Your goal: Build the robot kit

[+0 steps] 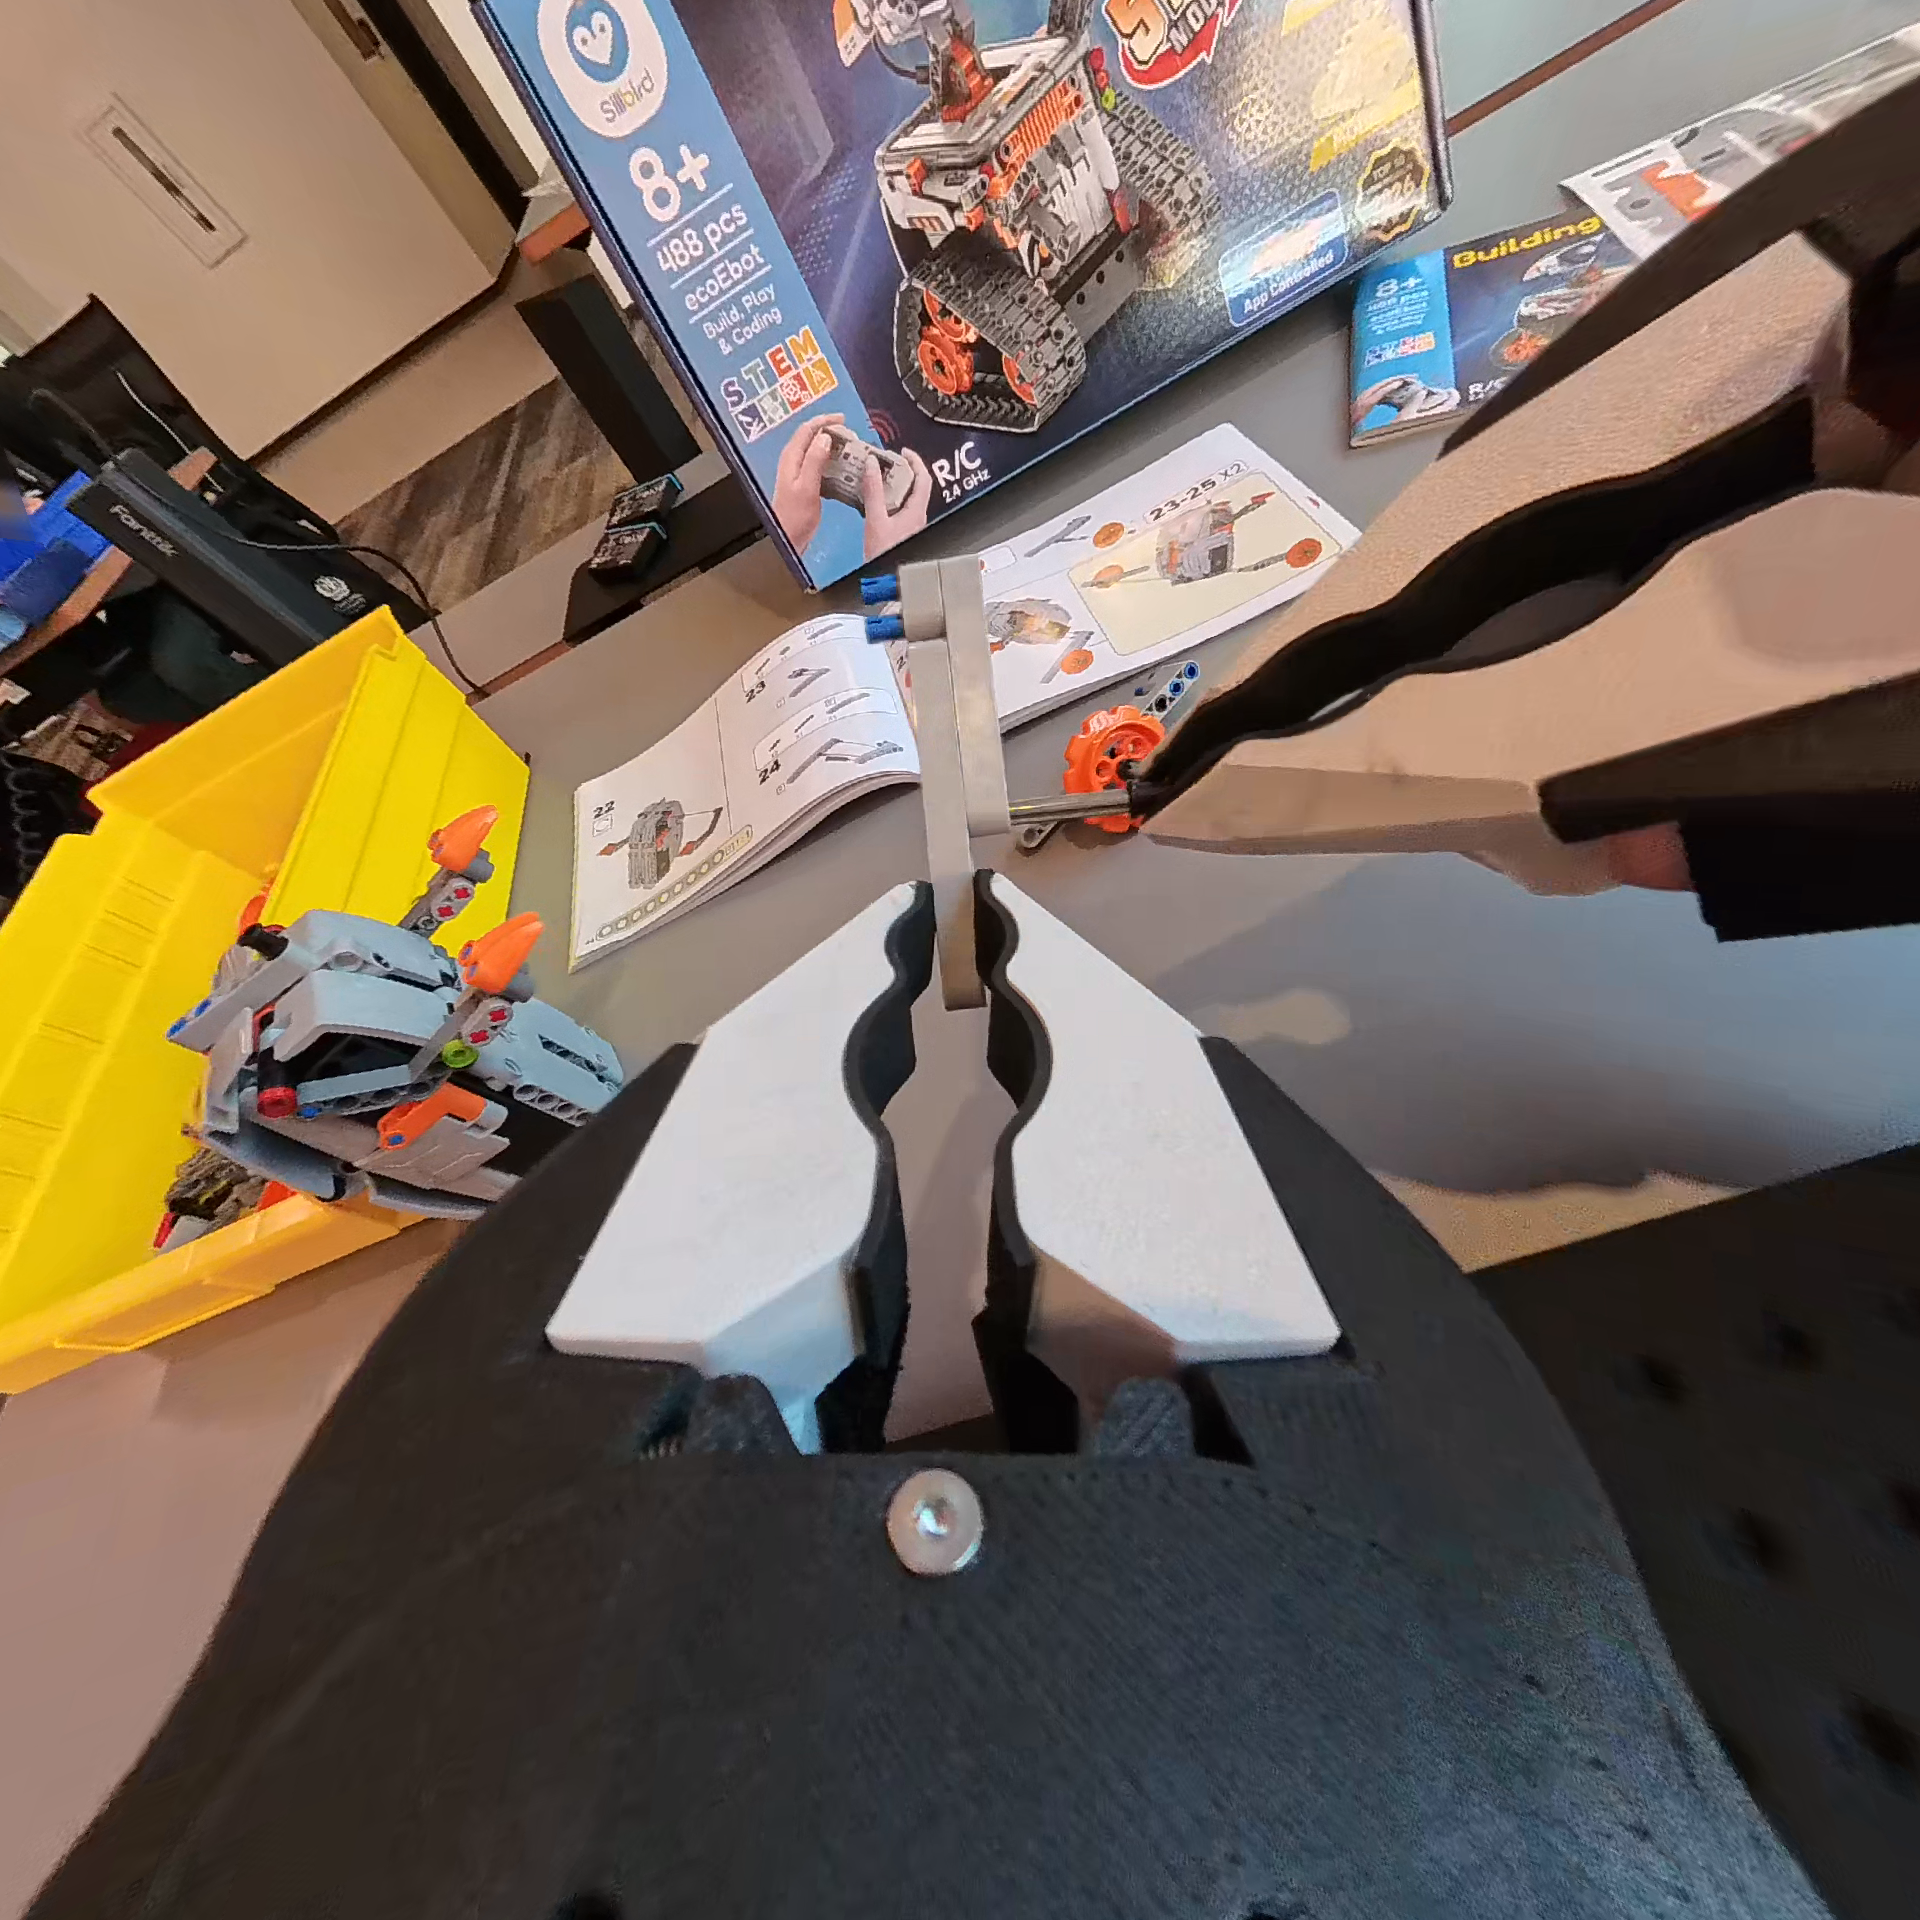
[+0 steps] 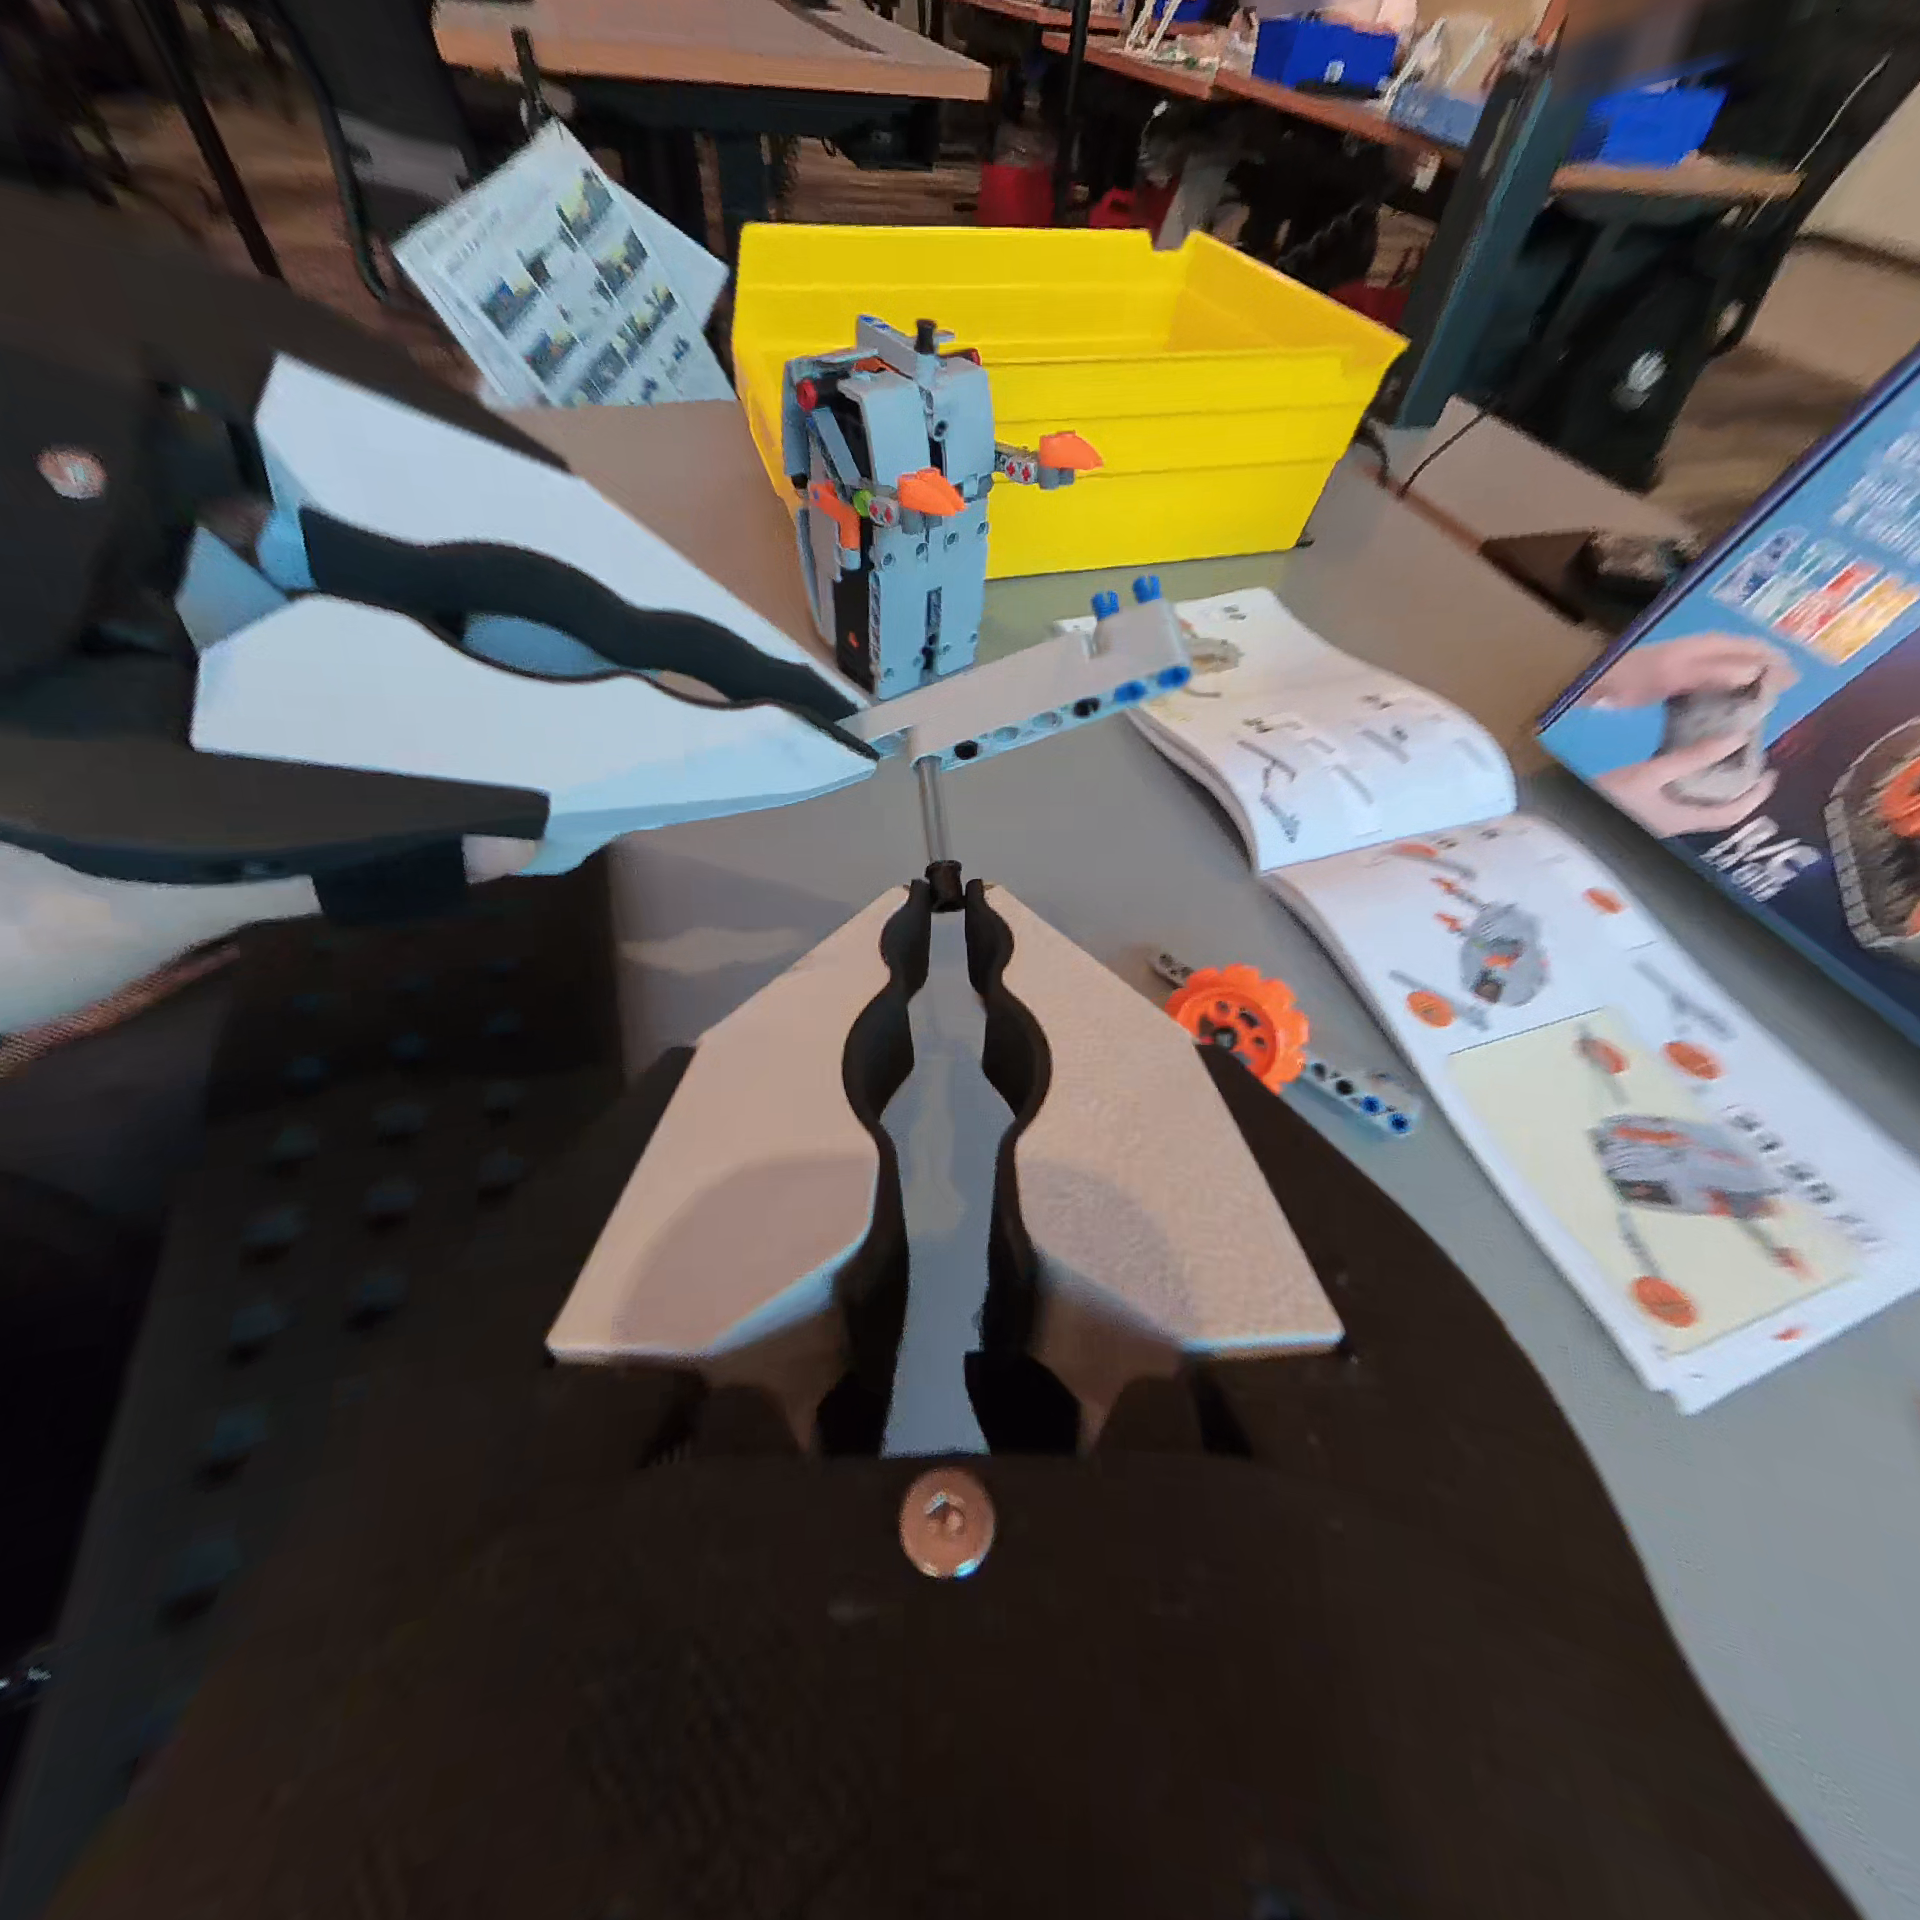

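Both claws are seen closed on one small assembly. Between the tips of the left gripper (image 1: 956,914) a grey L-shaped beam (image 1: 951,727) is clamped by its lower end, and it stands upright ahead of the claw. Two blue pins (image 1: 881,608) are seen at the far top end of the beam. The right gripper (image 2: 943,896) is closed on the dark end of a metal axle (image 2: 930,805), whose other end is already inside a hole of the beam, just ahead of the tips.

On the grey table (image 1: 1351,956), to the right of the right claw, an orange gear wheel (image 2: 1236,1023) is lying on a short grey beam (image 2: 1351,1096); it is not mounted. Beyond it an open instruction booklet (image 2: 1351,758) is spread. Farther ahead a partly built grey and orange robot body (image 2: 894,520) is placed in front of a yellow bin (image 2: 1195,343), and the toy box (image 1: 997,239) is standing behind the booklet.
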A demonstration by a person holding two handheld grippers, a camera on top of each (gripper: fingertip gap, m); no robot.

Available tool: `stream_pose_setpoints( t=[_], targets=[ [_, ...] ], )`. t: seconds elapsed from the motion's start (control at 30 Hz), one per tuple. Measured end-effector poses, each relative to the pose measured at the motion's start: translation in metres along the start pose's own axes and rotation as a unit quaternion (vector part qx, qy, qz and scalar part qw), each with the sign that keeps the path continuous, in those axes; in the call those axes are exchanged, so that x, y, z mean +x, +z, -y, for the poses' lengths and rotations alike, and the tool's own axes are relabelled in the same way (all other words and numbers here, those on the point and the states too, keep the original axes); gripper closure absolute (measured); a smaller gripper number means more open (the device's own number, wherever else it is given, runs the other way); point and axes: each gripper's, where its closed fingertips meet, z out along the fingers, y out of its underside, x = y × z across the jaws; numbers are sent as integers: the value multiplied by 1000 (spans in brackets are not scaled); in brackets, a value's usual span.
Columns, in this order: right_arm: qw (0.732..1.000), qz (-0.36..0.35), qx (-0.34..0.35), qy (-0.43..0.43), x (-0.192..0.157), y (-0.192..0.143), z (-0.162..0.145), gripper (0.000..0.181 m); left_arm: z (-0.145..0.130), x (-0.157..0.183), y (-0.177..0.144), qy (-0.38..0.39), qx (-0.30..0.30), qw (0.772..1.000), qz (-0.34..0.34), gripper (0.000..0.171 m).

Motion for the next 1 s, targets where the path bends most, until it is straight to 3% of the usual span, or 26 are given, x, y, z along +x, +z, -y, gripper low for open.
stream_pose_setpoints(
  t=[0.17, 0.4, 0.83, 1.0],
  targets=[
    [992, 55, 18, 110, 0, 1, -1, 176, 0, 2, 3, 1, 6, 1000, -1, 166],
    [979, 112, 45, 166, -1, -1, 2, 176, 3, 2, 1, 11, 16, 1000, 0, 166],
    [983, 120, 34, 135, -3, -1, -2, 176, -1, 2, 1, 41, 7, 999, 8, 166],
    [976, 133, 25, 169, -2, 0, -5, 176, 0, 3, 2, 69, 9, 997, 20, 166]
  ],
)
